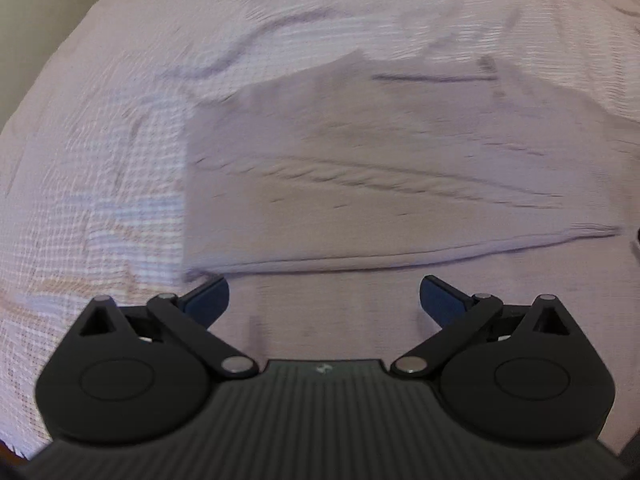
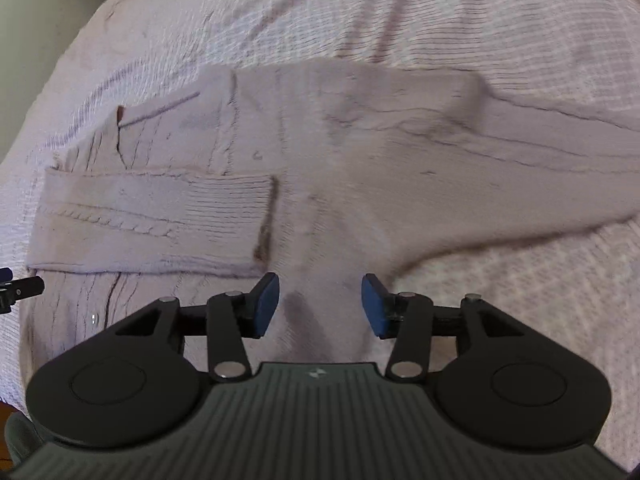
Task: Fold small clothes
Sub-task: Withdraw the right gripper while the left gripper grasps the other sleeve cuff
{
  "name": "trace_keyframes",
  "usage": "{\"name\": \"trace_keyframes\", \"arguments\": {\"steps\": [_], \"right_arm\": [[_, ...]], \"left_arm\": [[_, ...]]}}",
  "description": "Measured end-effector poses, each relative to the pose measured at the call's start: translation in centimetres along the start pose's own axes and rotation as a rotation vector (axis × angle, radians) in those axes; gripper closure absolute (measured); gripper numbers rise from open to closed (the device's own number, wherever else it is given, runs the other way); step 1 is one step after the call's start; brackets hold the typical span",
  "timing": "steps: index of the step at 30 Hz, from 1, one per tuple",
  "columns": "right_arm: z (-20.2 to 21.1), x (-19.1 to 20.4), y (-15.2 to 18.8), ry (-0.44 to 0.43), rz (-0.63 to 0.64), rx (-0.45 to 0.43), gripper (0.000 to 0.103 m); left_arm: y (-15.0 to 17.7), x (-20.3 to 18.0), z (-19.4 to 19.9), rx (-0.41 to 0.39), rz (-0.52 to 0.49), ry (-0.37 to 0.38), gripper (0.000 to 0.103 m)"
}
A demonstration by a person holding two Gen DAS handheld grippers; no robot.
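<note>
Basically no containers: pale pink cable-knit sweater (image 2: 360, 152) lies flat on waffle-textured bedspread (image 2: 500, 20), one ribbed sleeve (image 2: 160, 220) folded across. Left gripper (image 1: 324, 300) and right gripper (image 2: 320, 306) jaws apart, empty.

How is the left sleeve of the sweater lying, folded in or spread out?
Folded in: the sleeve lies across the sweater body, cuff near the middle.

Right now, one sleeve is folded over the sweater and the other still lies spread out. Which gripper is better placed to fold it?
Right. The right gripper is open above the sweater, beside the unfolded sleeve. The left gripper is at the folded side.
</note>
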State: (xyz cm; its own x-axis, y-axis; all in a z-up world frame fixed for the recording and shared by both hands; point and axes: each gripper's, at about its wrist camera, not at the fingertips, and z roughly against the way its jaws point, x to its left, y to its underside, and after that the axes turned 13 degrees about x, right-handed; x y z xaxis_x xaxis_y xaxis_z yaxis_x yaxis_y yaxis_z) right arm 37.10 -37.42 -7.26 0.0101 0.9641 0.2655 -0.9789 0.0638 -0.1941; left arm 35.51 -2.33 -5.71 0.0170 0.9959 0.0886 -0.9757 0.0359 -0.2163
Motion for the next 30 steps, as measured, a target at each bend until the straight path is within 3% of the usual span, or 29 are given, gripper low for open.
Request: {"name": "trace_keyframes", "arguments": {"steps": [7,9,11,19,25,30], "right_arm": [[5.2,-6.8,2.8,0.036,-0.04,-0.05,0.047],[6.8,-9.4,3.2,0.05,-0.068,-0.065,0.041],[8.6,-12.5,3.7,0.063,-0.096,-0.091,0.034],[13.9,-24.0,6.4,0.136,-0.285,-0.224,0.027],[16.5,-30.6,9.9,0.143,-0.422,-0.351,0.024],[16.5,-35.1,12.1,0.177,-0.491,-0.413,0.014]], "left_arm": [[-0.9,-9.4,2.9,-0.028,-0.094,0.067,0.0],[-1.3,-12.5,3.5,-0.033,-0.125,0.089,0.0],[-1.7,-16.3,4.0,-0.043,-0.156,0.103,0.0],[-3.1,-32.0,5.1,-0.052,-0.332,0.208,0.0],[-3.4,-42.8,4.9,-0.079,-0.417,0.298,0.0],[-3.3,-52.6,4.0,-0.089,-0.564,0.329,0.0]]}}
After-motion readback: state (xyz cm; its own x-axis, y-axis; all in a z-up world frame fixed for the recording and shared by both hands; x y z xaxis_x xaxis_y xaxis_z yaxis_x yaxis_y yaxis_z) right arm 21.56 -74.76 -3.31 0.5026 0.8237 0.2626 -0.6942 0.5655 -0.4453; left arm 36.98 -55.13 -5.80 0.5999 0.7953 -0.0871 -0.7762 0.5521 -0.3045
